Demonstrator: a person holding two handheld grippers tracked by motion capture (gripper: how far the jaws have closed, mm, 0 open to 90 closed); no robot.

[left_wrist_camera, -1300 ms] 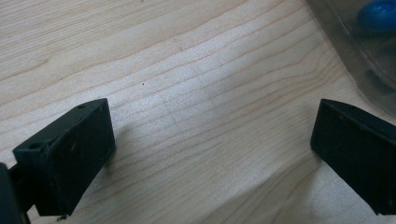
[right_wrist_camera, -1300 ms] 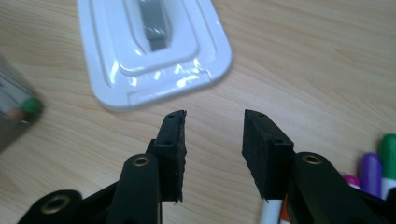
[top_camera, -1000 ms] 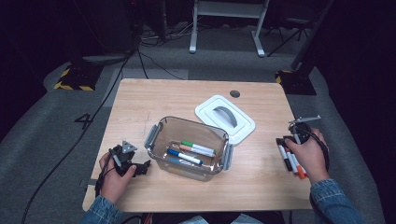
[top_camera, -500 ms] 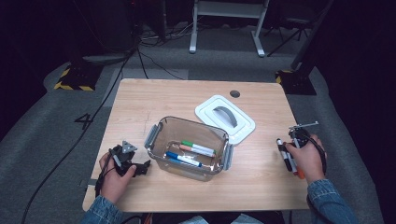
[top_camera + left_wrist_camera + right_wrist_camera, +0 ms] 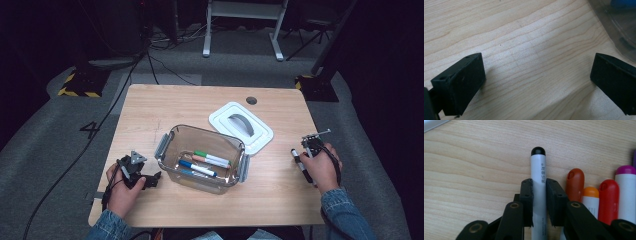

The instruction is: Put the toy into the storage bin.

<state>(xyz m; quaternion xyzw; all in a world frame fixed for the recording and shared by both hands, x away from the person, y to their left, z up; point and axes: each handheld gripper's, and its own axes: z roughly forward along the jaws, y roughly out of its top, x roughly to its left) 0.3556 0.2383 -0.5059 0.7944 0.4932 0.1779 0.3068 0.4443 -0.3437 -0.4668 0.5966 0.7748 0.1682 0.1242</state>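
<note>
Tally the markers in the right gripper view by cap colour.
Black marker, in the jaws: 1
Brown-red marker: 1
Orange marker: 1
Red marker: 1
Purple marker: 1, another sliver at the edge unclear
Total: 5

A pale wooden worktop (image 5: 150, 110) stands on grey floor. Near its centre sits a clear plastic container (image 5: 176, 137) with grey latches at its 3 and 9 o'clock ends; green, orange and blue markers lie inside. Just beside it, at its 1 o'clock, a white lid (image 5: 257, 142) with a grey handle lies flat. A dark round hole (image 5: 251, 100) marks the worktop at 1 o'clock. On the floor, black cables (image 5: 165, 70) trail at 11 o'clock beside a yellow-and-black striped block (image 5: 77, 91), and a white frame (image 5: 245, 10) stands at 12 o'clock.
</note>
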